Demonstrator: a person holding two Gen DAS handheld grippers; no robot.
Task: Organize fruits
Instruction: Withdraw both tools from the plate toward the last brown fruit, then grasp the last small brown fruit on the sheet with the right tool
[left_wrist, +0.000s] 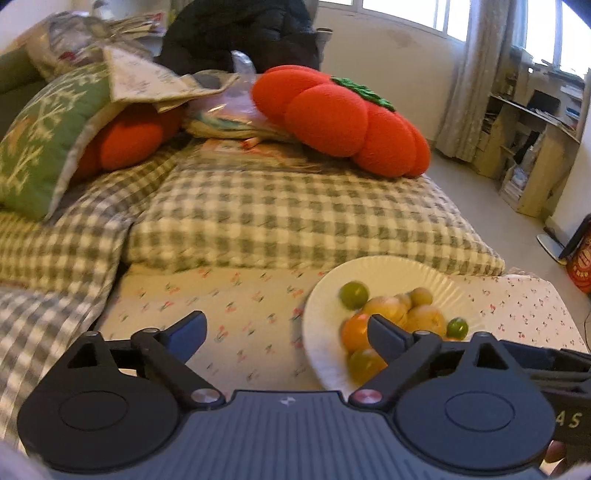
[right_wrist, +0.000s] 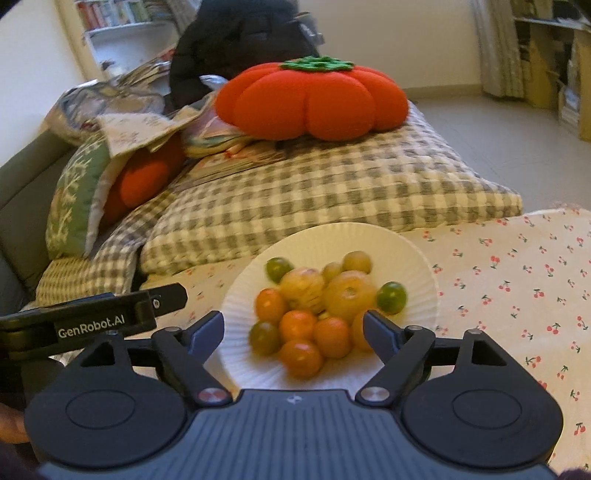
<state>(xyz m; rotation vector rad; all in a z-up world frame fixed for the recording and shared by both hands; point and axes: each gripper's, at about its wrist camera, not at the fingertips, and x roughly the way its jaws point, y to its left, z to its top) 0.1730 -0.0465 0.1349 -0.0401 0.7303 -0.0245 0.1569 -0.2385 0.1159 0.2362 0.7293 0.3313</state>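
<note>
A white ribbed plate (right_wrist: 325, 240) lies on a cherry-print sheet and holds several small fruits: orange ones (right_wrist: 301, 358), yellow ones (right_wrist: 347, 295) and green ones (right_wrist: 391, 297). My right gripper (right_wrist: 293, 326) is open and empty, hovering over the plate's near side. The left gripper's side shows in the right wrist view (right_wrist: 92, 321), left of the plate. In the left wrist view the plate (left_wrist: 388, 267) with its fruits (left_wrist: 384, 308) sits at the right. My left gripper (left_wrist: 286, 328) is open and empty, its right finger (left_wrist: 388, 338) over the plate's fruits.
A checked cushion (right_wrist: 332, 192) lies just behind the plate, with a red tomato-shaped pillow (right_wrist: 310, 99) on it. A green patterned pillow (left_wrist: 40, 147) and a second red pillow (left_wrist: 129, 136) are at the left. The cherry-print sheet (right_wrist: 517, 280) extends right; floor and shelves (left_wrist: 528, 147) lie beyond.
</note>
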